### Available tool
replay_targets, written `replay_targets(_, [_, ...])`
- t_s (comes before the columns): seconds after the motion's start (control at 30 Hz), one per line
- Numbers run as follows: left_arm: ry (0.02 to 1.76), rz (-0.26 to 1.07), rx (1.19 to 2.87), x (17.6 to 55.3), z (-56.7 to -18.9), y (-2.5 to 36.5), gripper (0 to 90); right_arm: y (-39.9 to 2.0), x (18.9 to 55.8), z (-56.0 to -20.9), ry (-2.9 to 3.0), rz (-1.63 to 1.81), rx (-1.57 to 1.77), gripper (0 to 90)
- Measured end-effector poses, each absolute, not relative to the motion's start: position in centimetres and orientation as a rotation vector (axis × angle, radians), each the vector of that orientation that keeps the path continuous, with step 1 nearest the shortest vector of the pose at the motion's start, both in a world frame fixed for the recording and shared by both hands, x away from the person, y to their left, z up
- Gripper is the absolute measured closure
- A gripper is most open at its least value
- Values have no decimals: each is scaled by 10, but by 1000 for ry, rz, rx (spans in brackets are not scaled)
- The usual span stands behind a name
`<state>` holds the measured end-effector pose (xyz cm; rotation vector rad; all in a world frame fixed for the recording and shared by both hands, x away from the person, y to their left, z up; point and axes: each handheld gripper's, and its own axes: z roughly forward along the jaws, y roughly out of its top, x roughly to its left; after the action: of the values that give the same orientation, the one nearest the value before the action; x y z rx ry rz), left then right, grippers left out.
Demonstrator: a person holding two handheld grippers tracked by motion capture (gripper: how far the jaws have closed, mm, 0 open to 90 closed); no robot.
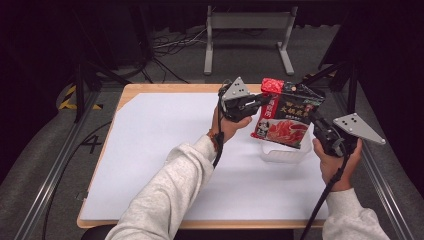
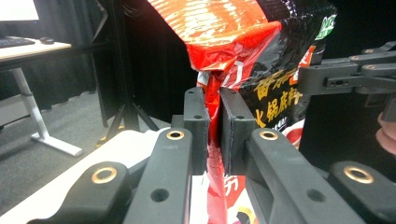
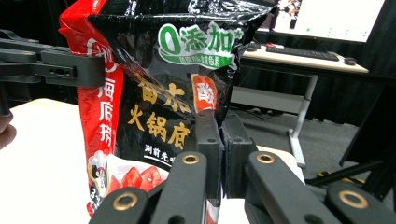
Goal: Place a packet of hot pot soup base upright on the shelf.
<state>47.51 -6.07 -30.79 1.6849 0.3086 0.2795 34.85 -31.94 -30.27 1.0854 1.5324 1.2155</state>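
Lab – black curtains (image 1: 40, 45), tripod legs (image 1: 80, 90), floor cables (image 1: 170, 42), monitor desk (image 3: 299, 58)

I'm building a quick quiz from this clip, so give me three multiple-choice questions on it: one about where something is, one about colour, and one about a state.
1. Where is the clear tub?
A. On the white sheet, below the pouch
B. On the floor
C. At the table's left edge

2. What colours is the pouch?
A. Blue and white
B. Black and red
C. Plain yellow

3. How is the pouch held?
A. Lying flat, untouched
B. By one gripper
C. Clamped by both grippers

Answers: 1 A, the high view shows it under the raised pouch. 2 B, the print is black and red. 3 C, the left gripper and right gripper each pinch an edge.
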Motion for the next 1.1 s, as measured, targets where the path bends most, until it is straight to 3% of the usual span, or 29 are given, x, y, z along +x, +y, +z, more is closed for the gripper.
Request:
replay_targets(0.6, [239,227,1724,503,-318,-92,804,-325,341,-322,1439,1163,1177,877])
replay_targets(1.1, [300,225,1822,514,-348,-110,773,-322,344,-348,1456,1103,1197,866])
